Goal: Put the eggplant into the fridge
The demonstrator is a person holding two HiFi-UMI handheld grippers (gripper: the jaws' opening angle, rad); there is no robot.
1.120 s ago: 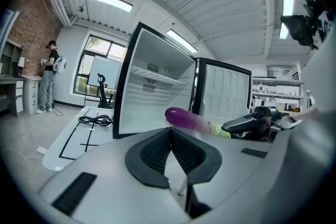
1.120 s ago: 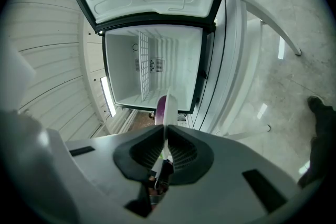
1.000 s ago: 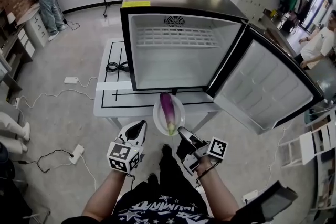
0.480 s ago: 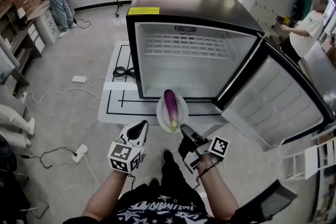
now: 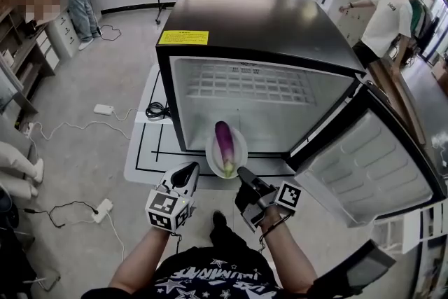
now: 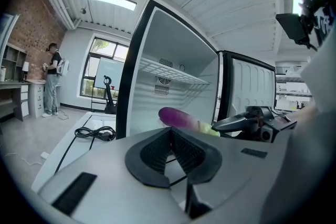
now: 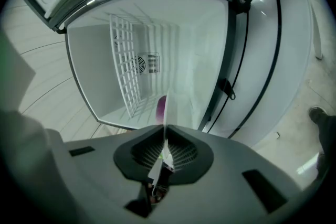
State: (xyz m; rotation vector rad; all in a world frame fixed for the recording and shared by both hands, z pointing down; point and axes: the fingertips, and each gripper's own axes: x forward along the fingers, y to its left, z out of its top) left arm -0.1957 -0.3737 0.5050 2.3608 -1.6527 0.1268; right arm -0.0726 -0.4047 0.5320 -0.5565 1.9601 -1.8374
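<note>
A purple eggplant [image 5: 224, 142] with a green stem lies on a white plate [image 5: 211, 150]. My right gripper [image 5: 242, 174] is shut on the plate's near rim and holds it level at the lower front of the open black fridge [image 5: 259, 17]. In the right gripper view the plate [image 7: 166, 113] runs edge-on between the jaws, with the eggplant [image 7: 160, 107] behind it. My left gripper [image 5: 189, 170] is shut and empty, just left of the plate. The left gripper view shows the eggplant [image 6: 181, 118] and the right gripper [image 6: 247, 122] in front of the white fridge interior [image 6: 173, 86].
The fridge door [image 5: 364, 171] swings open to the right. The fridge stands on a white table [image 5: 143, 150] with black lines and a coiled black cable [image 5: 159, 110]. Cables and a power strip [image 5: 102, 207] lie on the floor at left. A person [image 5: 388, 7] stands at back right.
The plate with the eggplant has moved forward from the table's front edge toward the fridge opening, and the fridge looms closer. Both grippers stay shut.
</note>
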